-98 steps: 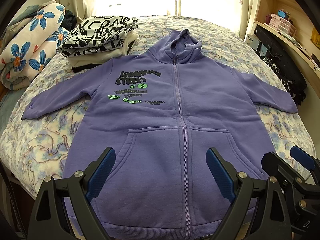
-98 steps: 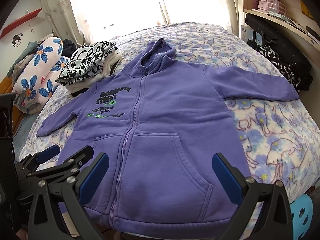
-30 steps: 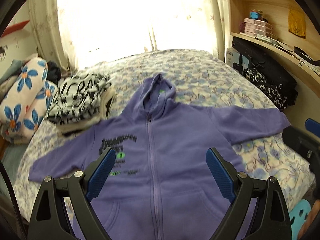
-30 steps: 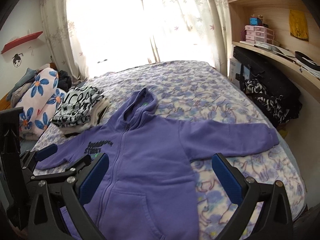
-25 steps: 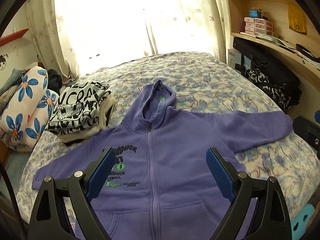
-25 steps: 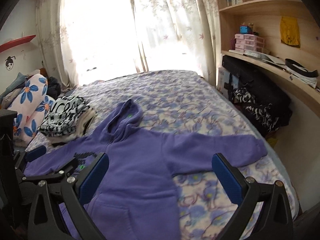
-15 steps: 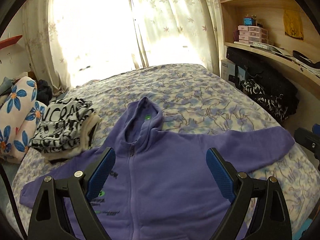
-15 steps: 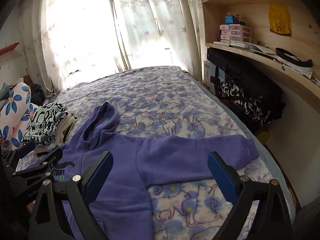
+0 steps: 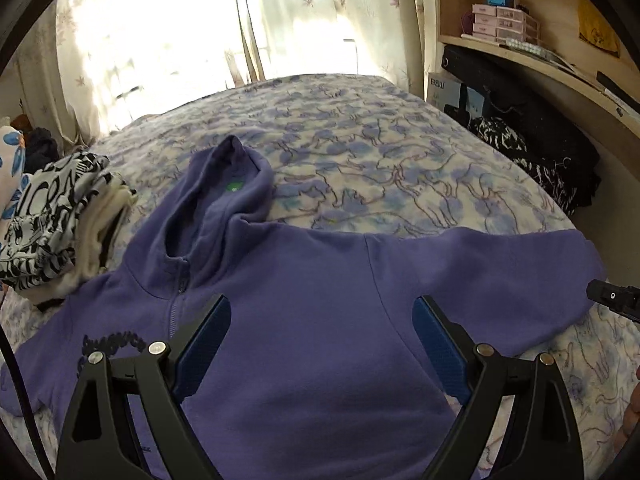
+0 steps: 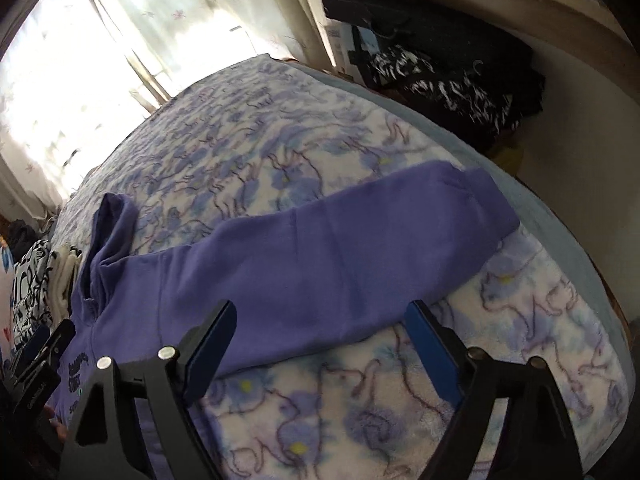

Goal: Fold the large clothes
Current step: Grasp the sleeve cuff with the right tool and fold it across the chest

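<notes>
The purple hoodie point(image 9: 320, 320) lies flat, front up, on the bed point(image 9: 400, 152), sleeves spread. The left tool point(image 9: 320, 344) hangs above its chest, jaws wide, holding nothing. The right tool point(image 10: 320, 344), above the sleeve point(image 10: 380, 232), has just been closing a little, nothing between its jaws.

Lying across the bed under a flowered blanket point(image 9: 400, 152), glowing behind it pale curtains point(image 9: 280, 20), sitting at the left a stack of folded black-and-white clothes point(image 9: 52, 216), and lining the right wall wooden shelves point(image 9: 520, 52) holding small boxes point(image 9: 500, 24).
</notes>
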{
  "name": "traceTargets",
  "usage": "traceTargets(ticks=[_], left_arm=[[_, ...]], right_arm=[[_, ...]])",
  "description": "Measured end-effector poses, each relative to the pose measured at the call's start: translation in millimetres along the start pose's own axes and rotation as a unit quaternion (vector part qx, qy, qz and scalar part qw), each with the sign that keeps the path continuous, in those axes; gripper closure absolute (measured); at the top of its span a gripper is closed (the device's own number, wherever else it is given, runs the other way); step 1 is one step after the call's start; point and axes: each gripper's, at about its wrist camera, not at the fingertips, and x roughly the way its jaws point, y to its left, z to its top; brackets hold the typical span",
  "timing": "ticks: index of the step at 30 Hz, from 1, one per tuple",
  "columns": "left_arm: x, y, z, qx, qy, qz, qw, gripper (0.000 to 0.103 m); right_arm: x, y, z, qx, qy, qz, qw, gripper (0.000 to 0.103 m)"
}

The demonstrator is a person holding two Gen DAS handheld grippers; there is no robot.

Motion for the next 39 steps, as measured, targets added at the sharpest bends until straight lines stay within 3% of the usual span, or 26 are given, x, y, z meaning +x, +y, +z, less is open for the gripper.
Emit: traceTargets(ticks=[7, 10, 14, 16, 17, 19, 20, 24, 27, 29, 31, 34, 35, 37, 39], left_arm=[[52, -7, -16, -0.002, 0.053, 0.007, 0.9986, 0.012], [64, -8, -19, -0.004, 0.068, 0.015, 0.9976, 0.012], [67, -11, -17, 0.004, 0.060, 0.017, 0.9980, 0.015], [64, -9, -14, -0.001, 0.054, 0.014, 0.9984, 0.027], [63, -8, -12, -0.007, 0.057, 0.008, 0.9983, 0.032], [59, -5, -9, -0.019, 0.059, -0.004, 0.9981, 0.033], [55, -3, -8, -0.021, 0.055, -0.004, 0.9983, 0.033], [36, 8, -3, -0.027, 0.045, 0.005, 0.9986, 0.036], [18, 30, -2, -0.042, 0.040, 0.003, 0.9983, 0.052], [8, 46, -3, -0.050, 0.039, 0.004, 0.9980, 0.053], [-3, 67, -7, -0.059, 0.032, 0.013, 0.9977, 0.053], [-14, 103, -20, -0.080, 0.035, 0.021, 0.9960, 0.053], [-14, 111, -24, -0.084, 0.038, 0.021, 0.9955, 0.053], [-12, 127, -36, -0.090, 0.052, 0.020, 0.9944, 0.053], [-6, 143, -49, -0.098, 0.073, 0.005, 0.9925, 0.052]], right_arm=[[50, -50, -10, 0.081, 0.045, -0.007, 0.996, 0.023], [59, -57, -8, 0.107, 0.043, 0.005, 0.993, 0.024], [68, -59, 3, 0.130, 0.028, -0.008, 0.991, 0.026], [72, -61, 10, 0.138, 0.021, -0.024, 0.990, 0.050], [73, -63, 15, 0.144, 0.019, -0.028, 0.989, 0.057], [72, -66, 22, 0.156, 0.010, -0.019, 0.987, 0.087], [69, -65, 25, 0.159, 0.002, -0.013, 0.987, 0.091], [26, -10, 40, 0.068, -0.086, -0.012, 0.994, 0.092], [-8, 58, 36, -0.027, -0.135, 0.040, 0.990, 0.092], [-24, 106, 23, -0.091, -0.142, 0.079, 0.983, 0.092], [-30, 155, 0, -0.157, -0.133, 0.108, 0.973, 0.092], [-16, 209, -42, -0.235, -0.089, 0.119, 0.960, 0.089], [-6, 222, -56, -0.256, -0.064, 0.126, 0.956, 0.087], [15, 236, -81, -0.284, -0.012, 0.137, 0.949, 0.074], [31, 240, -105, -0.302, 0.025, 0.133, 0.944, 0.069]])
